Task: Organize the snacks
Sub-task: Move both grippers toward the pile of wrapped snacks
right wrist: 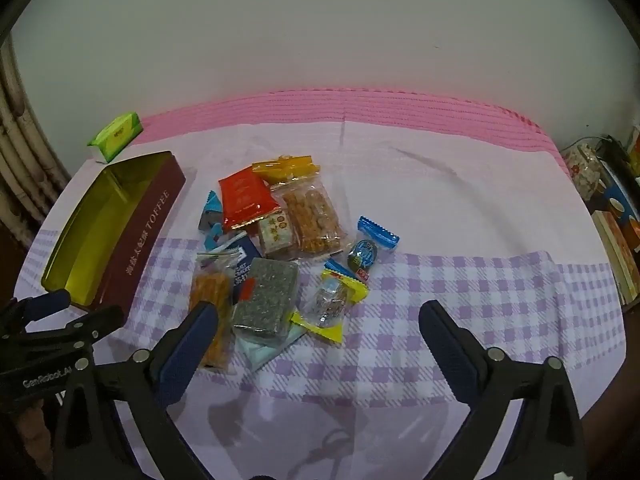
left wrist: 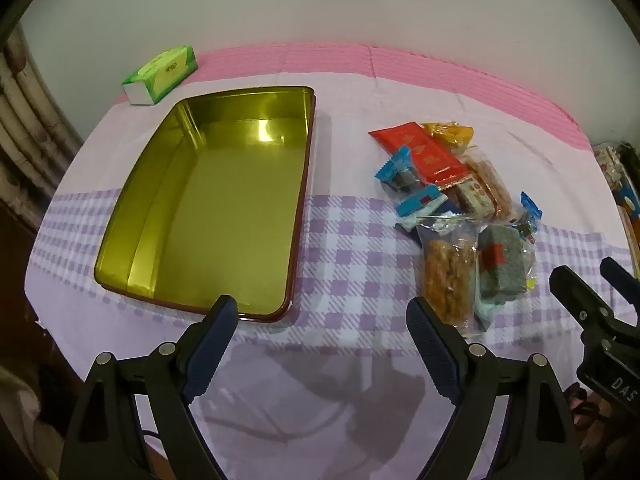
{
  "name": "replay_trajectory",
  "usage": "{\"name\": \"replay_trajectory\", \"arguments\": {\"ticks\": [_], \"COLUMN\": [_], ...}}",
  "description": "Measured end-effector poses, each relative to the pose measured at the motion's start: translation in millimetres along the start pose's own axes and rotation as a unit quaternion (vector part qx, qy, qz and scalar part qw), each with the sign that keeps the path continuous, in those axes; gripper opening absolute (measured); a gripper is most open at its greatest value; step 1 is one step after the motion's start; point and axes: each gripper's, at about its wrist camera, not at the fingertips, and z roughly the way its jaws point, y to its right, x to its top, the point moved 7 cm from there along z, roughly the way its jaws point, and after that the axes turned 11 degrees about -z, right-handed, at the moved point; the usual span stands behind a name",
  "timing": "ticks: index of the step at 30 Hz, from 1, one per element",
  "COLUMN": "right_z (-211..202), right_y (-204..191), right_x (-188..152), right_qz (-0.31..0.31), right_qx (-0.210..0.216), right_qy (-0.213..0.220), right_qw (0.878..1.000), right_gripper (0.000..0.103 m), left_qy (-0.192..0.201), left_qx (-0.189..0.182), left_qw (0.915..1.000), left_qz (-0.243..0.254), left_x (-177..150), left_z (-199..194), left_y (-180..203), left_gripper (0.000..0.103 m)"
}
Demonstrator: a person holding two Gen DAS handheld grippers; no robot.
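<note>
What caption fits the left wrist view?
Open left gripper hovers before an empty gold-lined tin; wrapped snacks are piled beside it on the checked cloth.

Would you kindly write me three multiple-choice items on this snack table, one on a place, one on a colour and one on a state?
1. Where does the snack pile lie relative to the tin in the left wrist view?
A. inside it
B. to its right on the cloth
C. behind it

2. What colour is the inside of the tin?
A. gold
B. blue
C. white

3. How do the fingers of the right gripper stand?
A. shut on a packet
B. shut on nothing
C. spread, holding nothing

Answers:
1 B, the packets sit on the checked cloth clear of the tin's right wall.
2 A, its floor and walls shine gold.
3 C, both fingers stand wide apart over the cloth.
</note>
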Motion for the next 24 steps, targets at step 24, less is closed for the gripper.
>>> {"name": "replay_trajectory", "arguments": {"ticks": [24], "right_z": [5.3], "right_y": [-10.0], "right_x": [-5.0], "right_qz": [-0.005], "right_qx": [0.02], "right_qy": [-0.003], "right_qw": [1.0], "right_gripper": [0.098], "left_qy": [0.029], "left_qx": [-0.019], "left_qw": [0.9994], "left_qz": [0.007], "left_x": [-1.1], "left_z": [-4.9], "left_y": [1.7], "left_gripper": [0.086]}}
